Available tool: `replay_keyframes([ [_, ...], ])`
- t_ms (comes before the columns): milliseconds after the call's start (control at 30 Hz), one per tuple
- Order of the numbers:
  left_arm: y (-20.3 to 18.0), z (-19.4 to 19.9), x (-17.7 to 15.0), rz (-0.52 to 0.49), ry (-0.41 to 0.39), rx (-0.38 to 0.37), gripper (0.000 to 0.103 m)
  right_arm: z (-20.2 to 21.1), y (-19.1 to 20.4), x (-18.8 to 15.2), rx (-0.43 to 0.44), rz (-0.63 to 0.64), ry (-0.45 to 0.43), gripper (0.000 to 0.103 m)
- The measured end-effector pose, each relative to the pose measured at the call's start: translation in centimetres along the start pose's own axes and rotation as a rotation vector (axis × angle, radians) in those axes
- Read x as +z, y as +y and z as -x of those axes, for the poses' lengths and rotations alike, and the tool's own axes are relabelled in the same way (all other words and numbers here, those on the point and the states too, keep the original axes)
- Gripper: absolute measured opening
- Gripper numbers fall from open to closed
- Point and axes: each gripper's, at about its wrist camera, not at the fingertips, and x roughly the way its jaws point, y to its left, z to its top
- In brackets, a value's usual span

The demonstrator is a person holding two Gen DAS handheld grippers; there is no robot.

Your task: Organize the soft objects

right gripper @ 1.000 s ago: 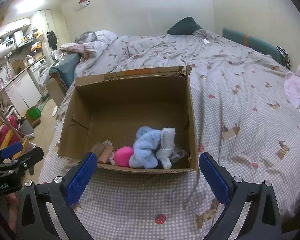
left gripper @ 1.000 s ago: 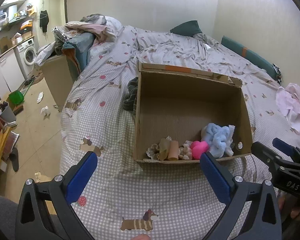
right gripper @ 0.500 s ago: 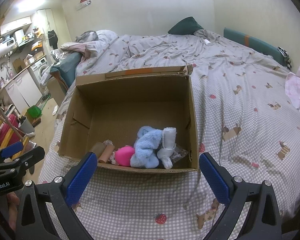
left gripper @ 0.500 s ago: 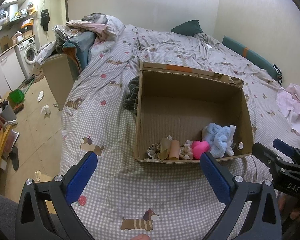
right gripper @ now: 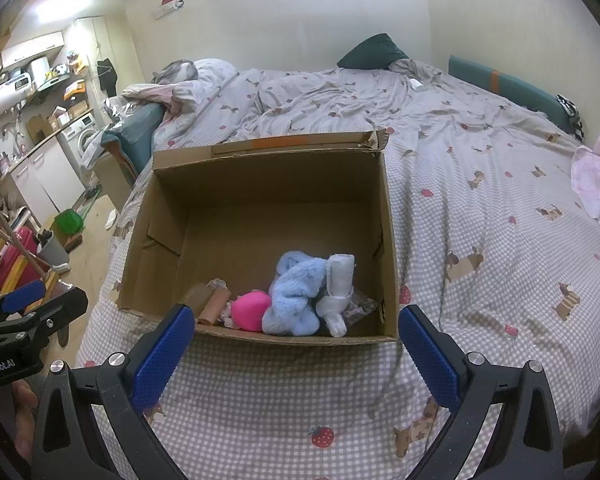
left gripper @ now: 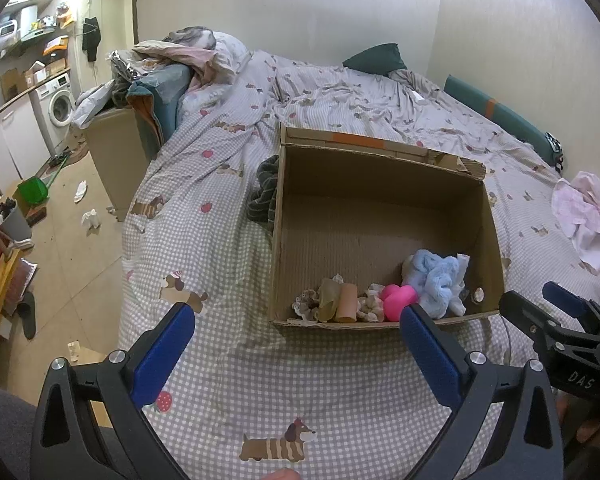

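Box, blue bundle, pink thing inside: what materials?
Box: corrugated cardboard, matte brown; fluted liner lines and torn, frayed rim edges show.
Blue bundle: plush or fleece fabric, fuzzy pile, soft folds.
Pink thing: smooth, rounded, bright with a slight sheen; probably foam, rubber or soft plastic, can't tell which.
Both grippers, left and right, hang open, touching nothing.

Both black two-finger grippers with blue pads are held side by side, pointing forward. The left gripper (left gripper: 296,354) has its jaws spread wide, nothing between them. The right gripper (right gripper: 292,354) is just as wide and empty.
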Motion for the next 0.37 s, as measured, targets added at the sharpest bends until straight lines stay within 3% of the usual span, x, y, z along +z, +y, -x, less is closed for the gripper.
replay_keyframes([
  [367, -0.18, 0.21, 0.1, 0.0, -0.007, -0.009, 0.102, 0.08, 0.26, 0.01, 0.008, 0.003, -0.002, 0.103],
])
